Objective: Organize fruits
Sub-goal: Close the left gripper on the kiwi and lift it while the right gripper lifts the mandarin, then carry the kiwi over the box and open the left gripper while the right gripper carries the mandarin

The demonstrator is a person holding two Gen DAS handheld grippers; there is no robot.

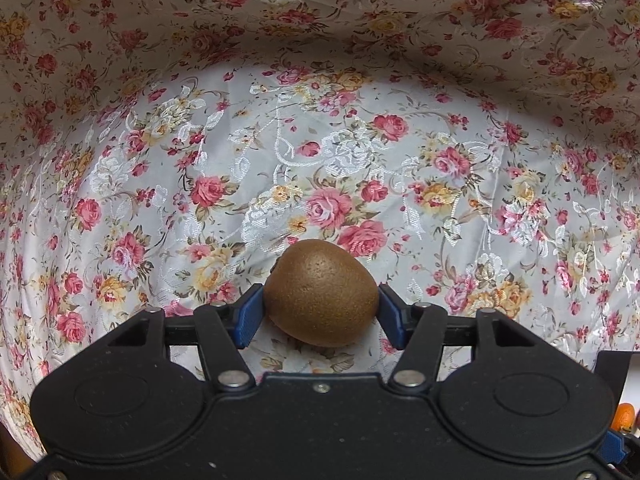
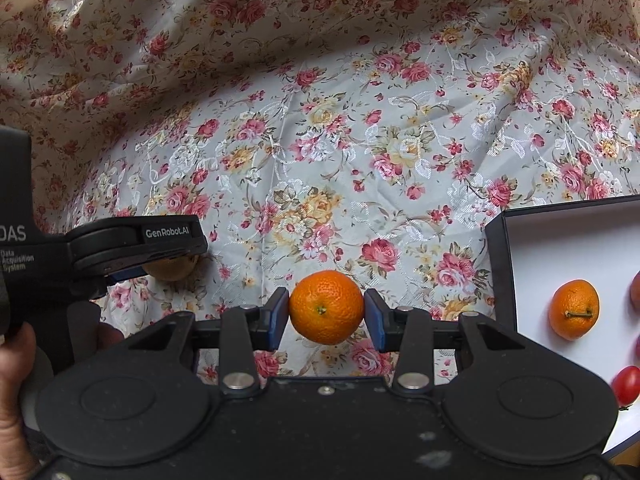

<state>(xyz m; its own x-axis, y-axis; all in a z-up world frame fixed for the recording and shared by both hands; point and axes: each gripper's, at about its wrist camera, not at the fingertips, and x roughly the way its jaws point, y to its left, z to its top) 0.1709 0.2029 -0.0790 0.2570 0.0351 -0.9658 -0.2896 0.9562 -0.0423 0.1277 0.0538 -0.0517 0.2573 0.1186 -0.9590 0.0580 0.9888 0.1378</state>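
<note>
Kiwi [image 1: 321,294] clamped in my left gripper [image 1: 321,312], low over the floral cloth [image 1: 320,140]; my right gripper [image 2: 326,314] pinches a tangerine [image 2: 326,307].

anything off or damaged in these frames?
Nothing stands out. Left tool holds a kiwi, right tool a tangerine; both look intact. Floral cloth is wrinkled, and no spills show.

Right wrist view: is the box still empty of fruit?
No. The black box with the white floor already holds a mandarin with a stem and a small red tomato.
</note>
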